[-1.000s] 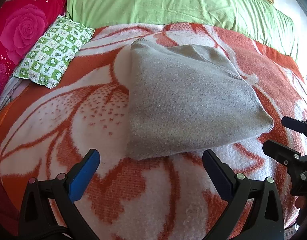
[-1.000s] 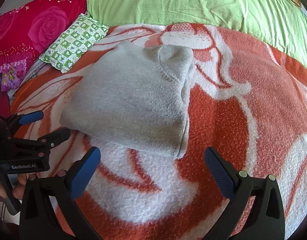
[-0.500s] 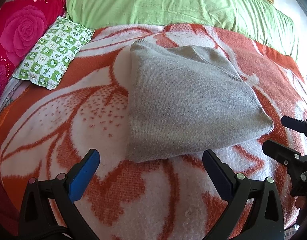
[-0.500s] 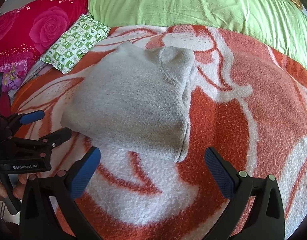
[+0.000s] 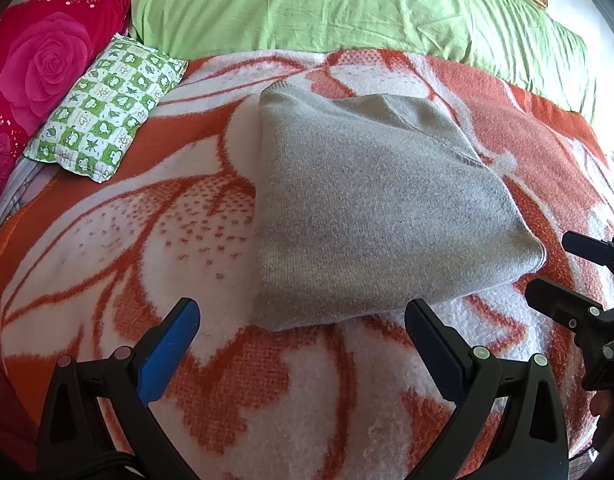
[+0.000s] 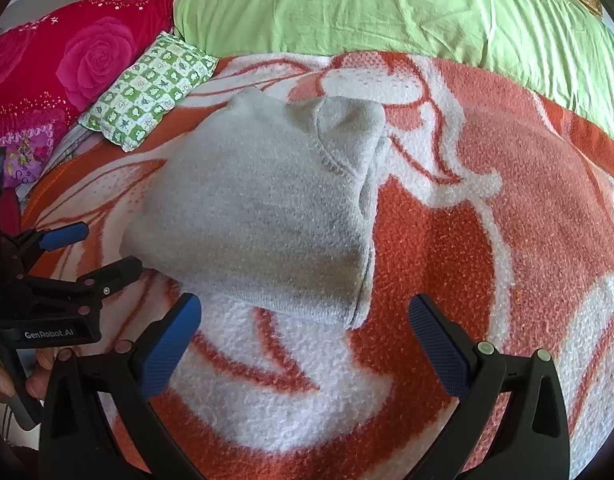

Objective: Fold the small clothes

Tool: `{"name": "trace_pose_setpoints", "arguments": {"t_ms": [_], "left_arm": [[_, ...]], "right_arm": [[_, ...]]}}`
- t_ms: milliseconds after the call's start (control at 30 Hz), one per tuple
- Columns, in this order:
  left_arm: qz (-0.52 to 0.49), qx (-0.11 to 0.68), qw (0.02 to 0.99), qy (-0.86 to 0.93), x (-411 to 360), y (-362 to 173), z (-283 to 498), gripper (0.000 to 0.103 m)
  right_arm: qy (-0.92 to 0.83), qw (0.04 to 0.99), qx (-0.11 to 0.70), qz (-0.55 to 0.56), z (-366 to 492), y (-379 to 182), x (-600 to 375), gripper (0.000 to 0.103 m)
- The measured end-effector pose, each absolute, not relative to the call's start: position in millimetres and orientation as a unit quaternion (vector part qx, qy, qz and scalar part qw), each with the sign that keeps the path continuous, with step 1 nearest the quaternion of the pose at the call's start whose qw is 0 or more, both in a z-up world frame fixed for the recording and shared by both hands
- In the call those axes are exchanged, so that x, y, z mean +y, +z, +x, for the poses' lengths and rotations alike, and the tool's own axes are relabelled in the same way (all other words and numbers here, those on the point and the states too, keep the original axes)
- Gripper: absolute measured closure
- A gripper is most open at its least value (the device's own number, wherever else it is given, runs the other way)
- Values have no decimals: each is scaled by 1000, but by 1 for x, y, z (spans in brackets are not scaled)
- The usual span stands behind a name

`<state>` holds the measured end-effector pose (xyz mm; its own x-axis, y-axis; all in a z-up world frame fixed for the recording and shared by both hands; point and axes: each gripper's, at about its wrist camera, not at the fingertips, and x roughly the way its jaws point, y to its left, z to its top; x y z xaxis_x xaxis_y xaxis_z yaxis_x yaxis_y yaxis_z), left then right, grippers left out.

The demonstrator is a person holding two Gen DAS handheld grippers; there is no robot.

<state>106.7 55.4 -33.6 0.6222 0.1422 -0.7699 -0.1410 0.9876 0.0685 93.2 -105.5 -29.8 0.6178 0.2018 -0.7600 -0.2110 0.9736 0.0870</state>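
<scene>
Grey knit sweater is lying folded on the blanket at mid-frame, just beyond the left gripper and right gripper. Both are hovering spread wide, gripping nothing. Its surface is looking smooth, with layered edges showing at the lower right corner in the right wrist view.

We see folded grey knit garment flat on orange-and-white floral fleece blanket. Our right gripper hangs wide apart just short of its near hem, empty. Left gripper at left edge, spread beside garment's corner.
</scene>
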Motion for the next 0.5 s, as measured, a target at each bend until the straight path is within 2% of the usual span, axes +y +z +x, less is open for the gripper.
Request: {"name": "trace_pose_setpoints", "arguments": {"t_ms": [500], "left_arm": [[1,430,900,71,59,-35,110,1]], "right_arm": [[117,900,420,-3,96,-28,-101,0]]}}
